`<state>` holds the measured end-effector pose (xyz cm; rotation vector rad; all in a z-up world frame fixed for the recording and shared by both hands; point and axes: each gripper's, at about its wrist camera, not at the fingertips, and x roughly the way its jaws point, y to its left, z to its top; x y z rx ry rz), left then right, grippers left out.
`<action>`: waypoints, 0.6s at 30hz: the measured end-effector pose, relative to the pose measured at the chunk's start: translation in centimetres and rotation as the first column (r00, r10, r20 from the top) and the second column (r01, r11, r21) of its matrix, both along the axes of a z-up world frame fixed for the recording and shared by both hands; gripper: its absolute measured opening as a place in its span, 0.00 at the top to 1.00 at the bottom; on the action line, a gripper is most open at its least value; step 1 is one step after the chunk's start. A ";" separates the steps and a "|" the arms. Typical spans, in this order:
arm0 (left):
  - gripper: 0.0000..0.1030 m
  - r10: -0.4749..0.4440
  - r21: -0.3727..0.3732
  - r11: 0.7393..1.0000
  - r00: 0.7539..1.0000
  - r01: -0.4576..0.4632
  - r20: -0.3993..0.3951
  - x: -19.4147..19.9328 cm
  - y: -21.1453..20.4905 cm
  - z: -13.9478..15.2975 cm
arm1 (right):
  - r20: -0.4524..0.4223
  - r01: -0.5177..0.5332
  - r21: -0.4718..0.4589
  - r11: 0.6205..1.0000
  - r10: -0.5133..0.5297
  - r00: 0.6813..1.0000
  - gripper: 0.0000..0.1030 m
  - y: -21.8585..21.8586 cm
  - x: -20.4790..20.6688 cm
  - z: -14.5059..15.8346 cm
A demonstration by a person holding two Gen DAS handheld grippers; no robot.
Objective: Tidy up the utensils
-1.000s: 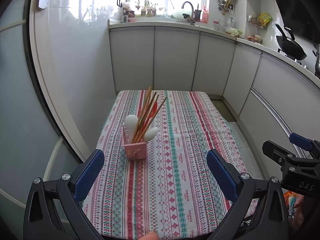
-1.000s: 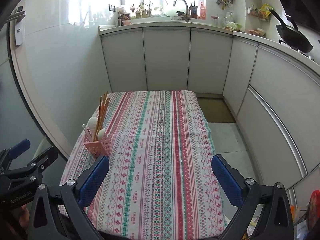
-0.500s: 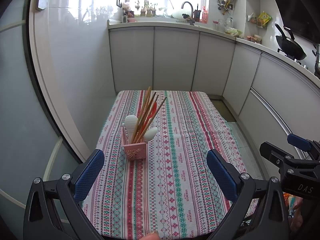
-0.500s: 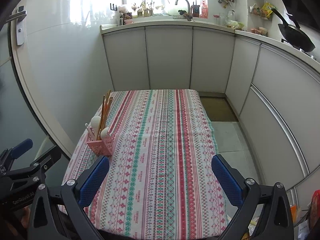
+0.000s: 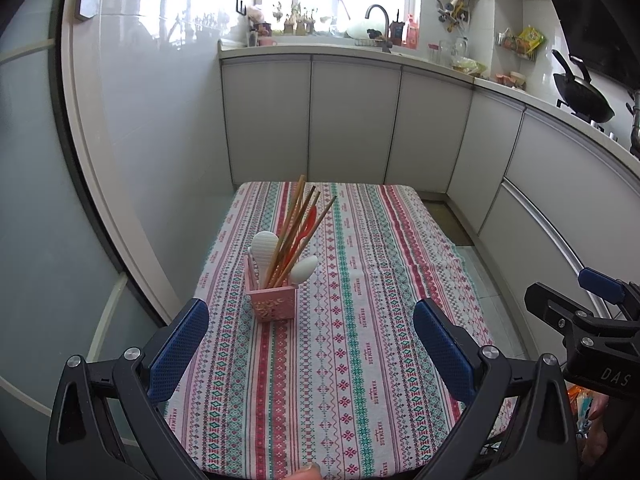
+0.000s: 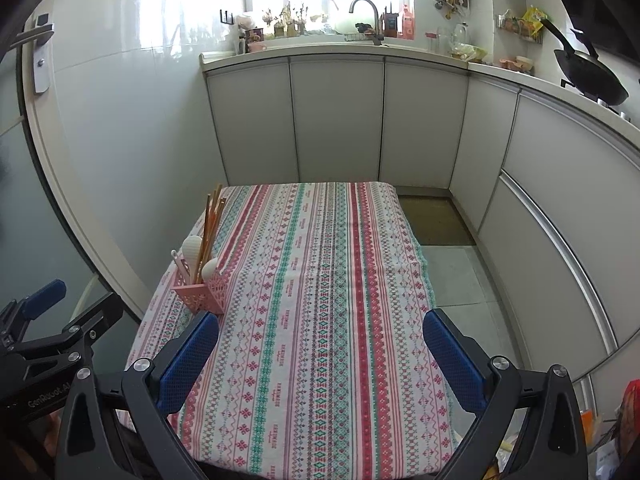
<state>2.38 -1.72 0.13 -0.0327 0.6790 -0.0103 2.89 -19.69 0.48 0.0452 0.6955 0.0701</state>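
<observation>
Pink and lattice-sided, the utensil holder (image 5: 274,304) is standing upright on the left part of the counter (image 5: 360,320), which is wearing a striped patterned cloth. Wooden chopsticks (image 5: 298,228), a red utensil (image 5: 306,226) and two white spoons (image 5: 266,246) are sticking up out of it, leaning toward the far right. The left gripper (image 5: 311,346) is hovering near the counter's front edge with its blue pads spread wide, grasping nothing; the holder is sitting ahead of it, closer to the left pad and apart from both. The right gripper (image 6: 320,354) is also gaping wide and empty over the cloth, with the holder just beyond its left pad, not touching. Each gripper is showing at the edge of the other's view.
</observation>
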 end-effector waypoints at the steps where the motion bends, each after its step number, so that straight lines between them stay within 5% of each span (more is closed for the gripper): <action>1: 0.00 0.000 0.000 1.000 1.000 0.000 -0.001 0.0 0.0 0.0 | 0.001 0.000 0.001 1.000 0.000 1.000 0.00 0.0 0.0 0.0; 18: 0.00 -0.011 0.001 1.000 1.000 0.011 -0.009 0.1 -0.2 -0.2 | 0.005 0.003 0.002 1.000 -0.003 1.000 0.00 -0.2 0.0 0.1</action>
